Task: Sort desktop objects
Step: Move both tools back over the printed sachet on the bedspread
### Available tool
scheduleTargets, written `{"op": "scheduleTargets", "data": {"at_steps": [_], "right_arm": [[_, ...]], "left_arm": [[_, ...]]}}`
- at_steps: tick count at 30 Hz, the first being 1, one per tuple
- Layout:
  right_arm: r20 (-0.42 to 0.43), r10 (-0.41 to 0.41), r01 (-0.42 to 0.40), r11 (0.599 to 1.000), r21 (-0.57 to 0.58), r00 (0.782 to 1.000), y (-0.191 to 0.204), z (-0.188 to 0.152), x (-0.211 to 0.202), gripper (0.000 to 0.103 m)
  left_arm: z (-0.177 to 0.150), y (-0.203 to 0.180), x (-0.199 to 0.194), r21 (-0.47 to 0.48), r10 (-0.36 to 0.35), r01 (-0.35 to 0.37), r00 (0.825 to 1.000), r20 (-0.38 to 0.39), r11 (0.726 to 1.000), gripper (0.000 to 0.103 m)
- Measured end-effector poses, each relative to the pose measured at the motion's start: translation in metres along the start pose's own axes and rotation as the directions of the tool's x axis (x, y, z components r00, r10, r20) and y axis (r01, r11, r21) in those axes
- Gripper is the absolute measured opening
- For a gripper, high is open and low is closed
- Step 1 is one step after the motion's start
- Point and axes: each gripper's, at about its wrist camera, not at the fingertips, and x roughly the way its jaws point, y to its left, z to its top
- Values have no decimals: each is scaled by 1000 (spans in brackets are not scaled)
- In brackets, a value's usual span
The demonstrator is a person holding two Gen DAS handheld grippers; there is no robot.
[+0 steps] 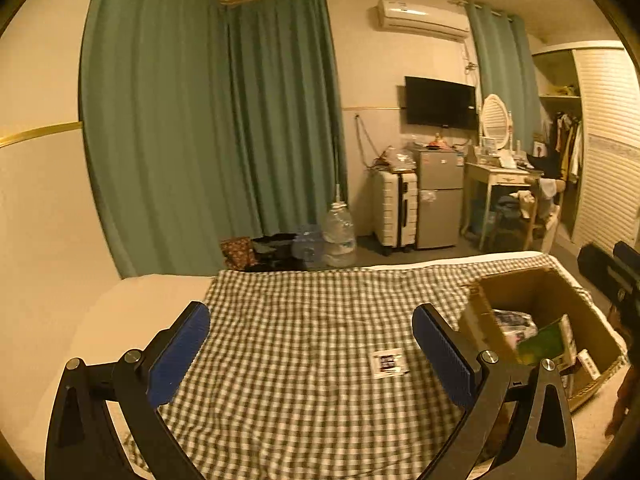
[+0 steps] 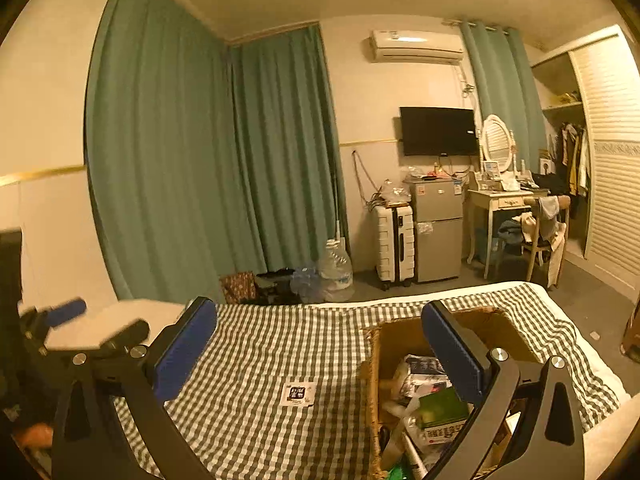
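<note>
1. Your left gripper (image 1: 311, 343) stands wide apart with nothing between its blue pads (image 1: 178, 354). It hangs over the checked cloth (image 1: 280, 320) at the left of the bed, well away from anything to pick. Bring it no further left; there is only bare white sheet (image 1: 132, 296) on that side.

2. The one loose thing on the cloth is the small white sachet (image 1: 387, 363) with dark print, lying flat between the two grippers and just left of the cardboard box (image 1: 552, 292). It looks thin and limp, so I judge a straight top pinch will slide off. Come in low, one pad on each side edge, and close slowly.

3. From the right wrist view the sachet (image 2: 297, 394) sits nearer the middle of your right gripper (image 2: 319, 350), so that hand seems the better choice. Its jaws are also fully spread and empty. Tip it down before you descend; at present it points mostly across the room.

4. The box (image 2: 404, 332) lies at the right, touching the cloth, and already holds a green carton (image 2: 444, 408), white packets (image 2: 420, 372) and other wrappers. Its near rim is ragged. Lift the sachet clear of that rim and let go over the open left part.

5. Watch the right pad (image 2: 456, 354): it already overlaps the box opening in view, so swing gently or you may knock the wall.
</note>
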Motion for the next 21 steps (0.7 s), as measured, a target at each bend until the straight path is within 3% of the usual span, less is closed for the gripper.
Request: {"op": "scheduleTargets", "data": {"at_steps": [6,12,21], "right_arm": [[-65,32,-35,998,-44,997,19,-16,25,103],[-142,59,-70,995,-73,988,33,-39,64,103],[-298,65,-109,985,-134,952,60,-103,158,103]], "left_arm": [[-9,21,19,-9,17,-17,999,-41,1000,103],[-31,38,57,-20,16,-19,991,-132,1000,103],[-65,47,115,-91,-22,1,973,-229,996,103]]}}
